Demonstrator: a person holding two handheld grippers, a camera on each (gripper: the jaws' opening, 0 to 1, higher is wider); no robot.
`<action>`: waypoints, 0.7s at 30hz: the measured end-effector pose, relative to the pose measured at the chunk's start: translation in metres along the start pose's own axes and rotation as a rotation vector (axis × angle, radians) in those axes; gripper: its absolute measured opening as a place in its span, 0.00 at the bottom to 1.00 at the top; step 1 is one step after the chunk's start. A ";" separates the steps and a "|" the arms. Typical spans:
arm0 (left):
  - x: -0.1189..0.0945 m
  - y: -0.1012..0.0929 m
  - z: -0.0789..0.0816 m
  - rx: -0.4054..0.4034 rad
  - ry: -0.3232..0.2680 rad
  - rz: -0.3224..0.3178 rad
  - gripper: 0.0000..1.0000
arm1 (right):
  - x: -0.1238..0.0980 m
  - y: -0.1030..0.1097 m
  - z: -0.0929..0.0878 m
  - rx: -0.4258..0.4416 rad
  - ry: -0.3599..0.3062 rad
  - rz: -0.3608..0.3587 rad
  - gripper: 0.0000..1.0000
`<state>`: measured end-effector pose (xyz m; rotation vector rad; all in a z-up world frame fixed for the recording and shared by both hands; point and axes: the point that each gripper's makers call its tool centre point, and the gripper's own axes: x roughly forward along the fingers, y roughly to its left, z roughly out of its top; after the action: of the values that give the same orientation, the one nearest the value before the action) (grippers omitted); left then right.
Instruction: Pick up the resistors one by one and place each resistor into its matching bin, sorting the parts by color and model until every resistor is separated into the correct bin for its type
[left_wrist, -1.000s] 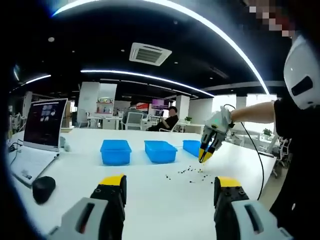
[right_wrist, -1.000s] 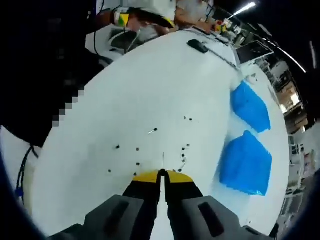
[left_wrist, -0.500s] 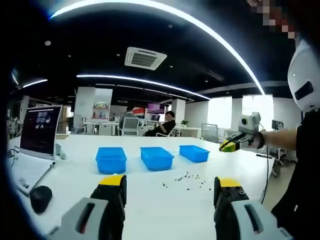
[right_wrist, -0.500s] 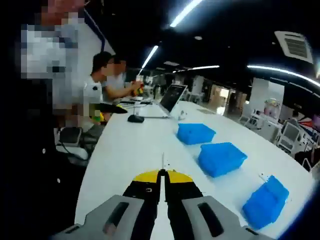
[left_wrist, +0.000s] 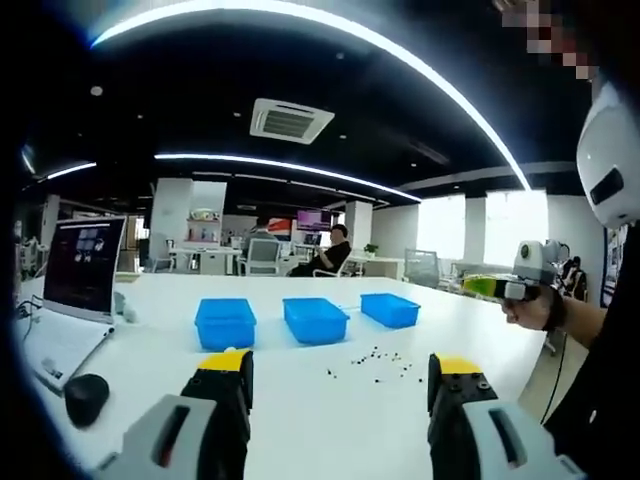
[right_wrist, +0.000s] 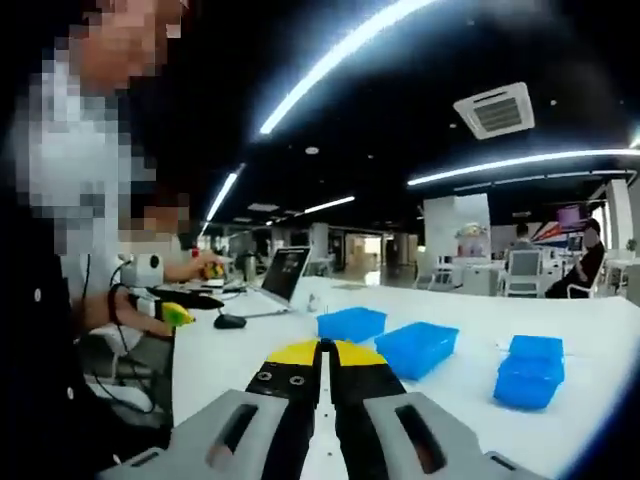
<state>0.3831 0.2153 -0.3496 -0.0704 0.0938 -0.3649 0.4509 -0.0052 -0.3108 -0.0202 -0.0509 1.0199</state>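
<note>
Resistors lie scattered on the white table, centre of the left gripper view, just in front of three blue bins in a row. Left gripper jaws wide apart, holding nothing. Right gripper jaws pressed together at bottom centre; can't tell if a resistor is pinched. Laptop and mouse at left.

An open office with a dark ceiling, curved light strips, bright windows.
</note>
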 end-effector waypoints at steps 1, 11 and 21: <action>-0.002 0.001 0.000 0.000 -0.004 0.002 0.72 | 0.007 0.000 0.001 0.005 0.005 0.004 0.06; -0.016 0.003 0.004 -0.008 -0.032 0.023 0.71 | 0.098 0.016 0.011 0.009 0.024 0.125 0.06; -0.024 0.006 0.006 -0.020 -0.051 0.042 0.71 | 0.216 -0.010 0.011 -0.049 0.085 0.125 0.06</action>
<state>0.3641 0.2299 -0.3423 -0.0972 0.0483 -0.3204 0.5716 0.1737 -0.2928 -0.1119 0.0030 1.1411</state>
